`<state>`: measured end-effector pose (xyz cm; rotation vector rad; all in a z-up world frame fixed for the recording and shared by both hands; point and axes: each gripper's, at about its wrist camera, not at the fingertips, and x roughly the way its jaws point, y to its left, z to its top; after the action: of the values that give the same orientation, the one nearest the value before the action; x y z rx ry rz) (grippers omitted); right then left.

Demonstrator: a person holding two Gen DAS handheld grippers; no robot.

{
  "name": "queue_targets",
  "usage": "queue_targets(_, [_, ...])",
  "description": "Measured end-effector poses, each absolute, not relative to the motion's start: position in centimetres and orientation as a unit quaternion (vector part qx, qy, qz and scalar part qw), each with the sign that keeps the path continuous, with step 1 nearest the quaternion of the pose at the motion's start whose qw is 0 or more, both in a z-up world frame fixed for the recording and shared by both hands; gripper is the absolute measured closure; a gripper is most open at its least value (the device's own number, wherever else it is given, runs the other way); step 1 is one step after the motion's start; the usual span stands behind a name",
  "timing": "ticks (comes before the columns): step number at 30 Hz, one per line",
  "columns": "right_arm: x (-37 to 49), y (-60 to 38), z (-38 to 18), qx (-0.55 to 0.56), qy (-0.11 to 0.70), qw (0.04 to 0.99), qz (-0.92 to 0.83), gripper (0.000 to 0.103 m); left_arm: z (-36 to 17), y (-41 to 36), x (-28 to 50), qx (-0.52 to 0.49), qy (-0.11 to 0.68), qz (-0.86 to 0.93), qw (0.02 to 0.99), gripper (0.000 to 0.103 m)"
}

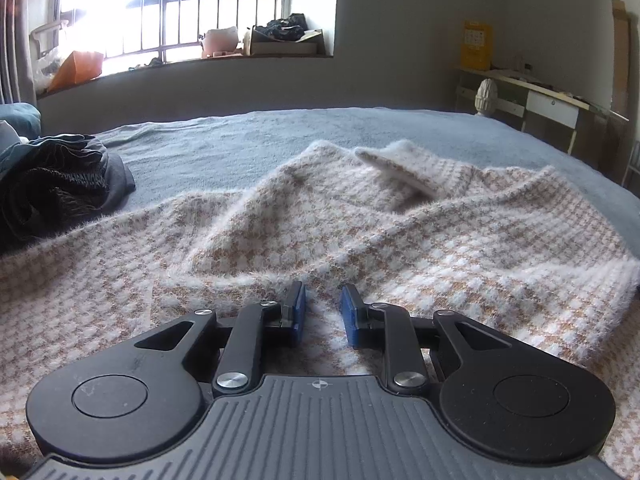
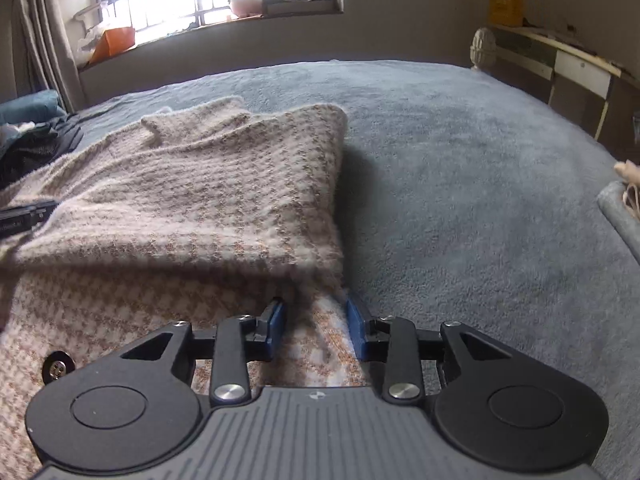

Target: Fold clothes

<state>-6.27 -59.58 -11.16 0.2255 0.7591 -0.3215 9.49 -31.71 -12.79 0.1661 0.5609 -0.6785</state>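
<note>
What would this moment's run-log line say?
task: fold clothes | item: houndstooth sweater on grey bed cover | left gripper: fabric between jaws, grip unclear | right gripper: at sweater's edge, fabric between jaws, grip unclear | dark clothes beside

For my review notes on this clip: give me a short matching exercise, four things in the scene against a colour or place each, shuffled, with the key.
Things:
1. sweater
2. bed cover
3. dark clothes pile
4. orange bag

Descriptions:
A. on the windowsill
B. grey-blue, spread beneath everything
C. beige and white checked knit
D. heaped left of the sweater

Pairs: 1-C, 2-B, 3-D, 4-A
</note>
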Motion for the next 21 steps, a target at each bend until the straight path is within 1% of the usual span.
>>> queue_targets(3, [-6.3,-61.4,-9.7,0.16,0.347,0.913,-0.142,0.067,-12.9,-31.6,9.3,0.079,0.268,-0.328,0.903,0.081])
queue_targets(4, [-5.8,-62.2,-9.2,0.179,0.337,0.914,-0.139,0.066,-12.9,-31.6,9.3,0.079,0.266,-0.327,0.903,0.081])
queue_targets(5, [-5.4,-63.0,-8.7,0.197,0.326,0.914,-0.136,0.06,-12.9,-31.6,9.2,0.08,0.264,-0.326,0.904,0.081])
queue_targets(8, [-3.9,-65.5,-7.3,0.252,0.295,0.913,-0.127,0.048,-13.1,-31.6,9.1,0.082,0.259,-0.325,0.906,0.081])
queue_targets(9, [-2.5,-66.3,-7.5,0.26,0.3,0.908,-0.131,0.046,-13.1,-31.6,9.0,0.08,0.258,-0.326,0.906,0.081])
queue_targets(10, [-1.1,-67.2,-8.0,0.273,0.304,0.902,-0.141,0.039,-13.2,-31.5,9.1,0.076,0.258,-0.328,0.906,0.081])
queue_targets(11, [0.3,-68.3,-8.8,0.298,0.309,0.892,-0.142,0.037,-13.3,-31.3,9.2,0.072,0.258,-0.329,0.906,0.081])
queue_targets(15, [4.8,-72.2,-12.4,0.417,0.323,0.84,-0.129,0.039,-13.5,-30.9,9.3,0.057,0.258,-0.334,0.905,0.081])
queue_targets(16, [5.8,-73.0,-13.3,0.444,0.324,0.827,-0.121,0.054,-13.5,-30.9,9.3,0.055,0.258,-0.335,0.905,0.081])
queue_targets(17, [6.2,-72.4,-12.6,0.416,0.314,0.845,-0.118,0.082,-13.6,-30.9,9.3,0.054,0.257,-0.335,0.905,0.081])
queue_targets(19, [7.0,-71.3,-11.1,0.359,0.293,0.879,-0.11,0.09,-13.7,-30.8,9.3,0.051,0.256,-0.335,0.905,0.081])
queue_targets(21, [6.7,-69.8,-9.5,0.295,0.246,0.919,-0.087,0.091,-13.7,-30.7,9.2,0.049,0.256,-0.336,0.905,0.081])
